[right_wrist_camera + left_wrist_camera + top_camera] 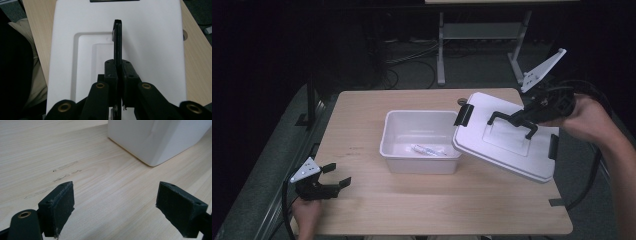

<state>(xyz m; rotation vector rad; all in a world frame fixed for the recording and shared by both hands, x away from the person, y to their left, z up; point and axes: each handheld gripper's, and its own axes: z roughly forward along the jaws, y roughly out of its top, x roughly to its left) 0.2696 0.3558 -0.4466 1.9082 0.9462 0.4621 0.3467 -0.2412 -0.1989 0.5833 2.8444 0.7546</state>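
A white open bin stands in the middle of the wooden table, with a small tube-like item lying inside. My right gripper is shut on the black handle of the white lid, which hangs tilted to the right of the bin, its left edge over the bin's rim. The lid has black latches at its ends. My left gripper rests near the table's front left corner, open, with bare wood between its pads. A corner of the bin lies ahead of it.
The table has a small round hole near its far edge. Behind the table stand a metal desk frame and cables on the dark floor. A piece of dark tape sits at the table's right edge.
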